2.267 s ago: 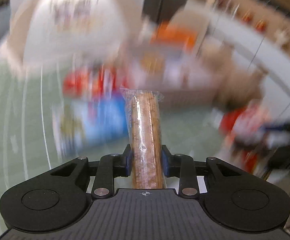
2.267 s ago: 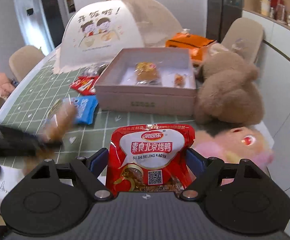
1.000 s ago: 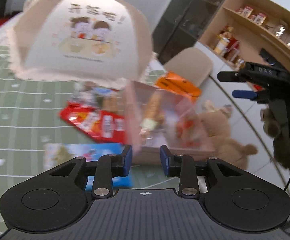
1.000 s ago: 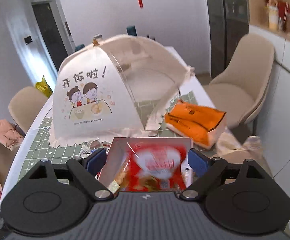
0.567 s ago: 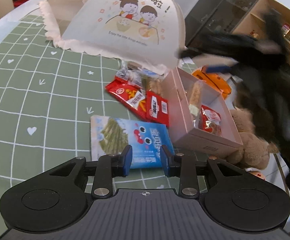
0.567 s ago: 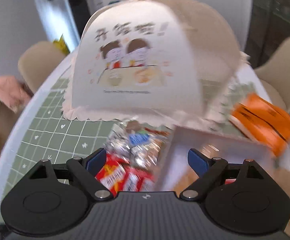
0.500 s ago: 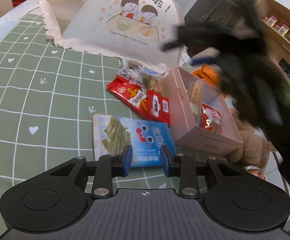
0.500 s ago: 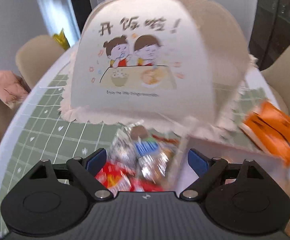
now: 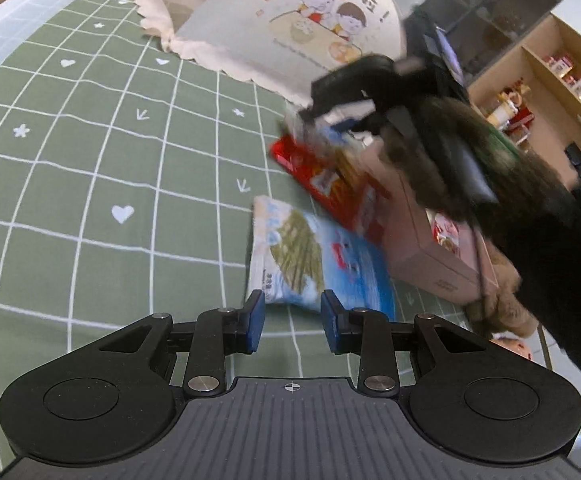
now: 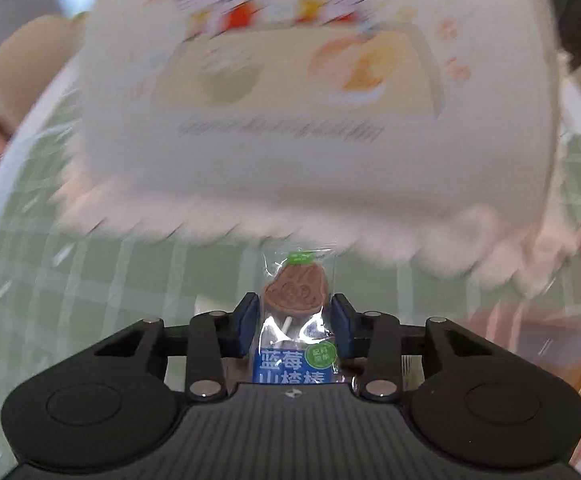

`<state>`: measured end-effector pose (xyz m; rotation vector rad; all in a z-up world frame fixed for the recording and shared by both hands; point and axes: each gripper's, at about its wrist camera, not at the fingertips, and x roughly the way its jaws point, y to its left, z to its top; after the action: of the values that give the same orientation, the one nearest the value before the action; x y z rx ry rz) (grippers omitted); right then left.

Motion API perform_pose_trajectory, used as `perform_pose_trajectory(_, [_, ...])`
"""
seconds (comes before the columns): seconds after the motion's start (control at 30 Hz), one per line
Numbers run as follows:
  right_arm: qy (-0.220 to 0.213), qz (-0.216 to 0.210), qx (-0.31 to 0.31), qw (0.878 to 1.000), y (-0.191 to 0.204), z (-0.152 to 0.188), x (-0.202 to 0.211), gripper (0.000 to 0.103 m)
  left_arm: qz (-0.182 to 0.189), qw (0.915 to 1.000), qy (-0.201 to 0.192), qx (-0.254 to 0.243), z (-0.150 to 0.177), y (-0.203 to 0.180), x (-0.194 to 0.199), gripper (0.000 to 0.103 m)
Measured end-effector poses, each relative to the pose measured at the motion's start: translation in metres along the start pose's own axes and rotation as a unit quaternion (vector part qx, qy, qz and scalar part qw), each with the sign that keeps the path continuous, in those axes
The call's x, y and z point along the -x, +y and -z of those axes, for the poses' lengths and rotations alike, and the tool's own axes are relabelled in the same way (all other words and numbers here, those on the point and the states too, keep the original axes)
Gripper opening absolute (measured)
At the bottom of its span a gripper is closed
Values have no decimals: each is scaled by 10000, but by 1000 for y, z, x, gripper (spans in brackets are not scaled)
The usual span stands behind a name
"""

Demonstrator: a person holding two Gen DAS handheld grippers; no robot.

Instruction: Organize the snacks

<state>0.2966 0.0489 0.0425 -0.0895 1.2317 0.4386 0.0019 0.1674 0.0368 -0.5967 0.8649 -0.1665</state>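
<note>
Blue pads of my right gripper (image 10: 294, 316) have just been closing, and between them now sits a small clear-wrapped brown lollipop with a white stick and a blue label (image 10: 295, 312); the wrapper looks pinched on both sides, so I take it as grasped. The left wrist view shows that gripper (image 9: 332, 118), blurred, low over the heap of small wrapped snacks (image 9: 314, 136) at the foot of the white mesh food cover with the cartoon children (image 9: 298, 28).

My left gripper (image 9: 292, 316) has its jaws narrowed but holding nothing; it hangs over the green grid-patterned tablecloth (image 9: 90, 160), just short of the blue and white flat snack bag (image 9: 314, 264). Beyond that bag lie the red snack packets (image 9: 330, 184), resting against the long side wall of the pink cardboard box (image 9: 430, 256), where a red pouch (image 9: 446, 232) already lies. A brown plush toy (image 9: 506, 304) sits past the box's near corner.

I judge the step in hand to be the pick-up of the lollipop for sorting into the box. Next I need to lift it clear of the heap and the cover's scalloped hem, carry it over the box wall and release it inside. My left jaws would have to spread wider before taking the flat bag.
</note>
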Motion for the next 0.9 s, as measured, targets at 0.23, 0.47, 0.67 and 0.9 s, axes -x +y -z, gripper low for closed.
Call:
perform_pose_trajectory(0.23, [-184,-161,792,9966,29,30,52,45,-158,9996,-26,-212,-12,-11,-4,34])
perform_pose_trajectory(0.47, [-250,999,486,9935,-8,5,19,44,-234,9993,115,-262,-8,-15,-8,34])
perform_pose_trajectory(0.67, [-158,149,259,9994,10,42,30,38,-463,9988,65,-111,-5,-9,-4,34])
perform_pose_trajectory(0.9, [-80,-772,114,9969,7,145,66,39,-668,9975,-170,-179,-10,-21,2,34])
